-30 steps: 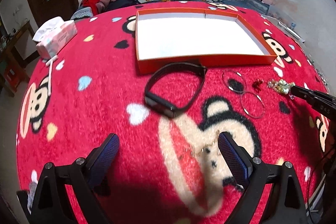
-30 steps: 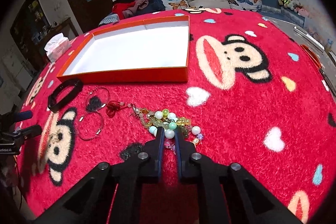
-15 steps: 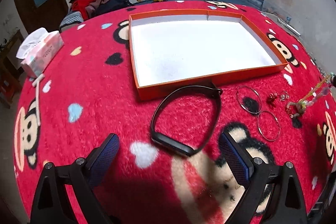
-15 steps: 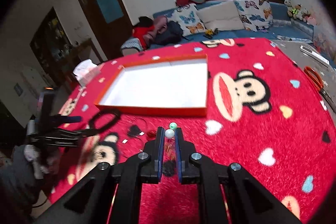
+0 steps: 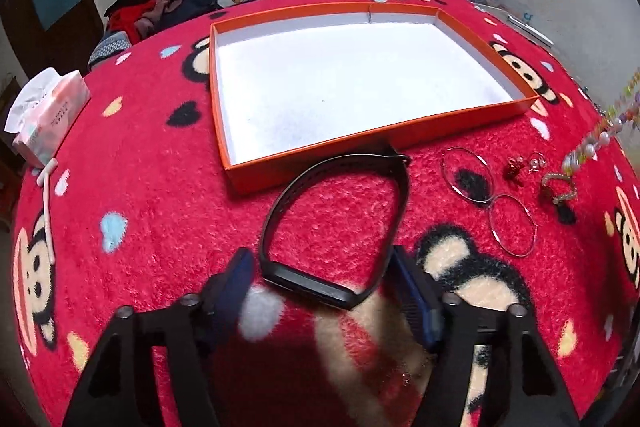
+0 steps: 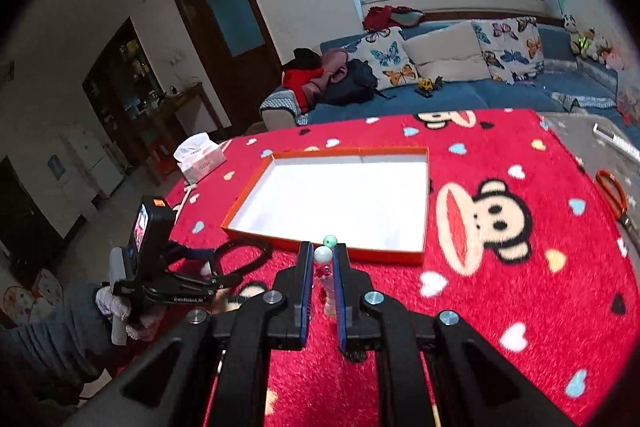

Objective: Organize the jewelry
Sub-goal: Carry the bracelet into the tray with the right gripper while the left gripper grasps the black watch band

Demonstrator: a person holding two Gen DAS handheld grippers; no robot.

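A shallow orange box [image 5: 236,171] with a white floor lies on the red monkey-print cloth; it also shows in the right wrist view [image 6: 425,187]. A black wristband [image 5: 340,227] lies in front of it, its near end between the fingers of my open left gripper [image 5: 326,283]. My right gripper [image 6: 323,255] is shut on a beaded necklace [image 6: 323,255] and holds it lifted in front of the box; the strand hangs at the right in the left wrist view [image 5: 600,139]. Two thin hoop bangles [image 5: 512,225] and a red trinket [image 5: 516,171] lie to the right.
A tissue pack [image 5: 48,115] sits at the cloth's left edge, with a white stick [image 5: 48,211] beside it. A sofa with butterfly cushions [image 6: 440,55] stands behind. Orange scissors [image 6: 612,191] lie off the cloth's right side.
My right gripper lifted the beaded necklace off the cloth and raised it toward the box. My left gripper moved forward around the wristband's near end, its fingers narrowing.
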